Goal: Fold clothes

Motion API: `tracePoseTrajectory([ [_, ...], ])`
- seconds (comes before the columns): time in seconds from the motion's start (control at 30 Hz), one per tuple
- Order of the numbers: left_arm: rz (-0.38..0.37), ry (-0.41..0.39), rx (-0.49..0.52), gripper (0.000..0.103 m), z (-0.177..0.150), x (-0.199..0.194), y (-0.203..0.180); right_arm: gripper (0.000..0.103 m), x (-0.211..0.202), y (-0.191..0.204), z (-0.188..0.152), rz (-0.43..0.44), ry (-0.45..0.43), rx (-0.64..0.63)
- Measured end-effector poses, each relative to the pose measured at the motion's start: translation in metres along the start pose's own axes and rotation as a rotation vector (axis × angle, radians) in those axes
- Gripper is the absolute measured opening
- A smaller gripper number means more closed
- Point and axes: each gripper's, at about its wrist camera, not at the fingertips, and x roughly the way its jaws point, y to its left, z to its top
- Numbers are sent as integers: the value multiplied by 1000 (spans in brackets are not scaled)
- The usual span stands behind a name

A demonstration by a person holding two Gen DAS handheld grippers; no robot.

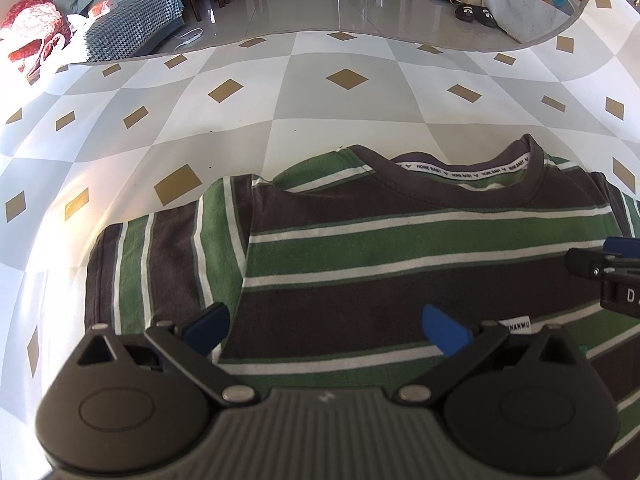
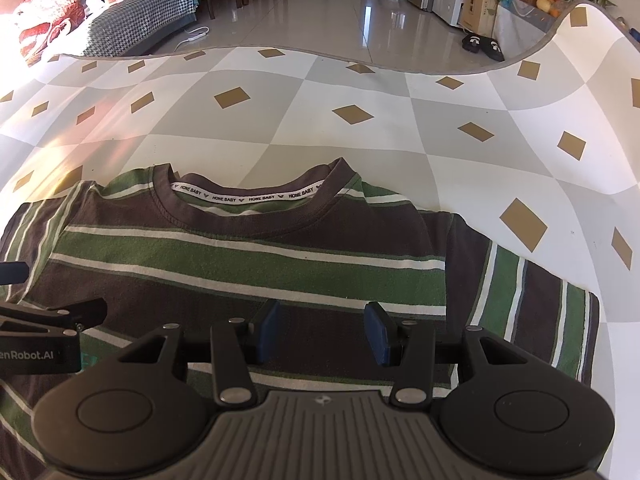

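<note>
A T-shirt [image 1: 400, 248] with brown, green and white stripes lies flat on the checked mat [image 1: 320, 120], its collar [image 1: 472, 176] at the far side. Its left sleeve [image 1: 160, 264] is spread out to the side. My left gripper [image 1: 326, 320] hangs open and wide over the shirt's left chest, nothing between its blue pads [image 1: 440, 332]. In the right wrist view the same shirt [image 2: 256, 256] fills the foreground, with its right sleeve [image 2: 536, 312] spread out. My right gripper [image 2: 324, 328] is open over the right chest, holding nothing. Each gripper shows at the other view's edge.
The mat [image 2: 360, 140], white and grey squares with gold diamonds, reaches far beyond the shirt; its far right corner [image 2: 580, 20] curls up. Past it are a shiny tiled floor [image 2: 320, 16], a sofa with a houndstooth blanket [image 2: 136, 28], chairs and black slippers [image 2: 484, 46].
</note>
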Motion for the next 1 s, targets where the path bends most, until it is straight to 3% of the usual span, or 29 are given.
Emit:
tracePoseTrajectory([
  [0.17, 6, 20, 1, 103, -4, 7, 0, 45, 6, -6, -5, -21, 34, 1],
  [0.53, -8, 14, -79, 103, -4, 19, 17, 49, 11, -26, -7, -40, -12, 77],
  [1.0, 10, 27, -109, 103, -2, 19, 26, 48, 8, -29, -7, -44, 11, 69],
])
